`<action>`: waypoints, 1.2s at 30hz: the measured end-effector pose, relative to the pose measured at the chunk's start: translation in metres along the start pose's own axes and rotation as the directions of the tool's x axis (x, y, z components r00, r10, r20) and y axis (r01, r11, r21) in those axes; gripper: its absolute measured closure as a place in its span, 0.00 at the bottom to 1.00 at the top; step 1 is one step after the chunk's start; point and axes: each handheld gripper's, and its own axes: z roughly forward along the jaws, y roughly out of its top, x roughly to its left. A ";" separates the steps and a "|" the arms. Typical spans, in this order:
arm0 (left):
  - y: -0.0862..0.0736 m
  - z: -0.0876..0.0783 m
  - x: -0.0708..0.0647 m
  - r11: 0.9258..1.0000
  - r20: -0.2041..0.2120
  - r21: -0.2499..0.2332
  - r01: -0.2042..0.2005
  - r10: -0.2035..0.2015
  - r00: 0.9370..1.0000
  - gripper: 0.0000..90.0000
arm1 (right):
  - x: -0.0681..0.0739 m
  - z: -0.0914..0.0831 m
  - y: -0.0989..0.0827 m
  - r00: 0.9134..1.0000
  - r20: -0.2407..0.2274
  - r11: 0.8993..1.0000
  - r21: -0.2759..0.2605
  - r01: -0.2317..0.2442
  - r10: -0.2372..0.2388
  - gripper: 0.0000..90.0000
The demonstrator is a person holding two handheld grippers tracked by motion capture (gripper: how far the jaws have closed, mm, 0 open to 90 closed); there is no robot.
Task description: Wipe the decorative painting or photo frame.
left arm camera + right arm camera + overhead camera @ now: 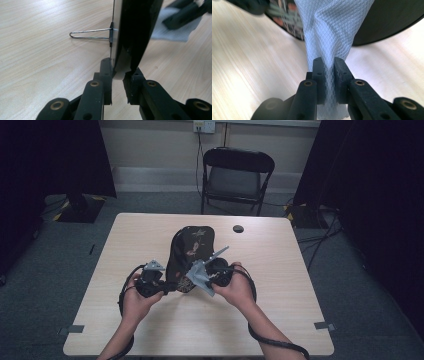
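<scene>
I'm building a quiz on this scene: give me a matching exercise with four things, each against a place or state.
1 left gripper
2 right gripper
3 wire clip
4 chair

A beyond the far edge of the table
B shut on the pale woven cloth
C shut on the edge of the dark board
D clipped onto the dark board

Pairs: 1-C, 2-B, 3-D, 4-A
</scene>
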 end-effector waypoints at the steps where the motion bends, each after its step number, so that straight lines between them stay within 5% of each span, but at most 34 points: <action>1: 0.000 0.000 0.000 1.000 0.000 0.000 -0.001 0.001 1.000 0.87 | 0.000 0.003 -0.002 1.000 -0.001 1.000 0.007 0.000 0.000 0.91; 12: 0.000 0.000 0.000 1.000 -0.002 -0.002 -0.002 0.002 1.000 0.87 | 0.001 0.035 -0.027 0.999 -0.036 0.997 0.078 -0.024 0.027 0.91; 17: -0.001 0.001 0.000 1.000 -0.003 -0.010 0.002 -0.002 1.000 0.87 | -0.002 0.032 -0.031 0.999 -0.035 0.997 0.073 -0.030 0.033 0.91; 26: 0.000 0.000 0.000 1.000 0.000 -0.002 0.000 0.000 1.000 0.87 | -0.007 -0.017 -0.016 1.000 0.011 1.000 0.011 -0.008 0.008 0.91; 33: 0.000 0.000 -0.001 1.000 -0.003 -0.001 -0.002 0.002 1.000 0.87 | -0.011 -0.082 0.016 0.998 0.062 0.996 -0.082 0.031 -0.026 0.91; 36: 0.000 0.000 0.000 1.000 -0.003 0.000 -0.006 0.006 1.000 0.87 | -0.011 -0.097 0.025 0.997 0.074 0.994 -0.101 0.045 -0.038 0.91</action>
